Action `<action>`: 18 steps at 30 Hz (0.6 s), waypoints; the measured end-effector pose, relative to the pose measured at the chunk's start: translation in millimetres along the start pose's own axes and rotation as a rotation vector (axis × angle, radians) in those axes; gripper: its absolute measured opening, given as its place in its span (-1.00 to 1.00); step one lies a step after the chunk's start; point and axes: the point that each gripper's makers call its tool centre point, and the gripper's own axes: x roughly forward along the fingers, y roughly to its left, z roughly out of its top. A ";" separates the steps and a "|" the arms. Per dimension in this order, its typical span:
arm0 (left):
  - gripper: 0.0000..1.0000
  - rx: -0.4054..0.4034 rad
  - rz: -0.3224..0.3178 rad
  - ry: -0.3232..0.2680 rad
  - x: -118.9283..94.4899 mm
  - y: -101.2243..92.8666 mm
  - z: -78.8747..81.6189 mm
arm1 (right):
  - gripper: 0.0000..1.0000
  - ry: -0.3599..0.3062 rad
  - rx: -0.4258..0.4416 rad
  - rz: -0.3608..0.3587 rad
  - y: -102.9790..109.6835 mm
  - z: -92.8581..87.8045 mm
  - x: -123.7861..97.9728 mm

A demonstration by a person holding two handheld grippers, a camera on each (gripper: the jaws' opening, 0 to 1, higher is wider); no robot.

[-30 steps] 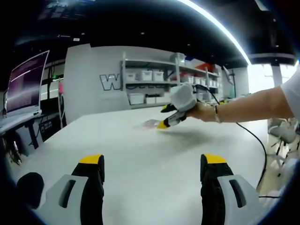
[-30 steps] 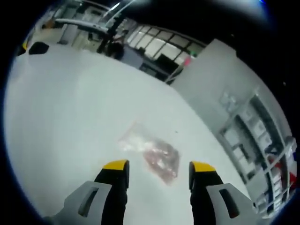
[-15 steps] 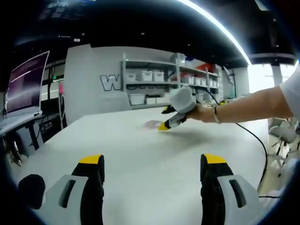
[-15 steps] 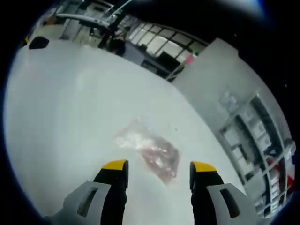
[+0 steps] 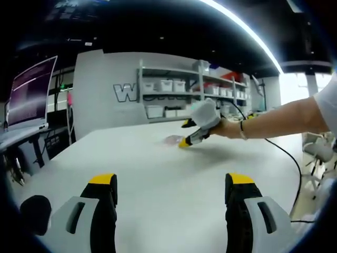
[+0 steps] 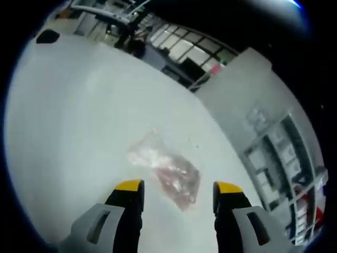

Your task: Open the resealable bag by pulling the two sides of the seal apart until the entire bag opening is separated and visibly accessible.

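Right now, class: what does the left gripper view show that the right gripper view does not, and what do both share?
The left gripper view alone shows the person's forearm, a monitor and the right gripper seen from outside. The right gripper view alone shows the resealable bag's pinkish contents, lying flat ahead of its open jaws. Both share the white table, the bag and the shelving.
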 end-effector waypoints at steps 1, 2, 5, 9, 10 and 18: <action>0.65 -0.001 0.001 0.000 -0.1 0.4 -0.3 | 0.02 -0.001 -0.004 0.000 0.6 0.5 0.4; 0.65 -0.002 0.001 0.000 -0.1 0.7 -0.5 | 0.00 -0.002 -0.006 0.001 0.8 0.7 0.8; 0.65 -0.005 0.003 0.000 -0.3 1.9 -1.5 | -0.01 -0.005 -0.016 0.002 2.0 2.2 1.4; 0.65 -0.008 0.006 0.000 -0.9 3.3 -2.5 | -0.02 -0.008 -0.028 0.006 2.5 3.8 2.0; 0.65 -0.009 0.007 0.000 -1.0 3.8 -2.7 | -0.02 -0.009 -0.032 0.009 2.6 4.2 2.1; 0.65 -0.012 0.010 -0.002 -1.0 5.8 -2.9 | -0.08 -0.015 -0.049 0.028 5.7 5.5 2.1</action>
